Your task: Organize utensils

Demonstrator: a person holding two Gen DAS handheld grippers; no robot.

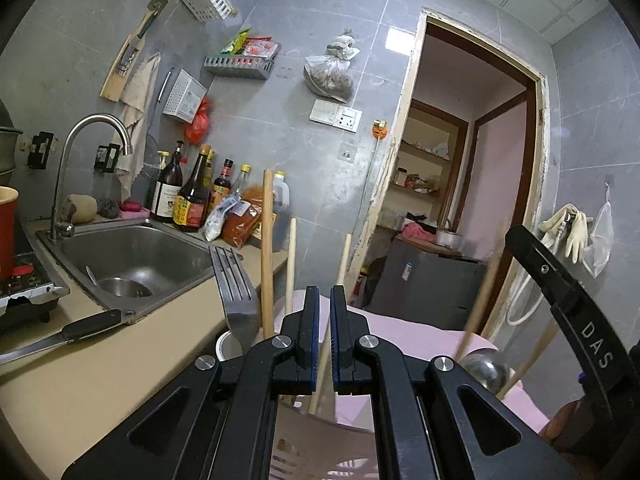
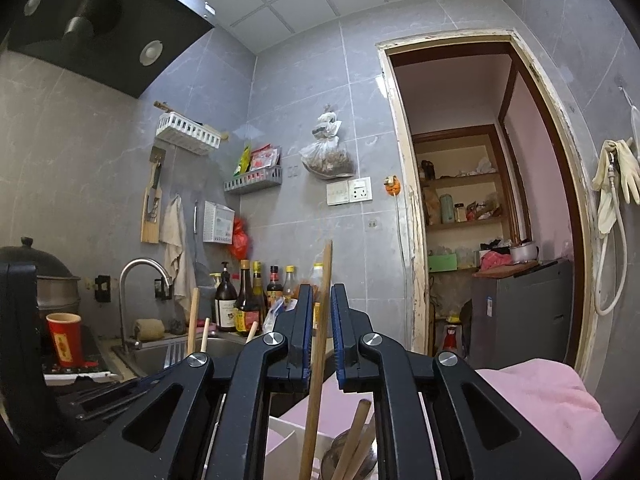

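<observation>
Kitchen counter (image 1: 120,360); chopstick (image 2: 320,320) upright between right claw (image 2: 322,320) pads.

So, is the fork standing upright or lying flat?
Upright. In the left wrist view the fork stands tines up beside wooden chopsticks, its handle hidden below the left gripper.

Left gripper (image 1: 325,320) raised and level, fingers (image 1: 310,320) nearly together with a slim gap, seemingly clamping nothing. Right gripper (image 2: 322,320) tilted slightly upward, fingers (image 2: 306,320) drawn narrow around an upright wooden chopstick (image 2: 320,340); contact probably firm, though unclear.
</observation>
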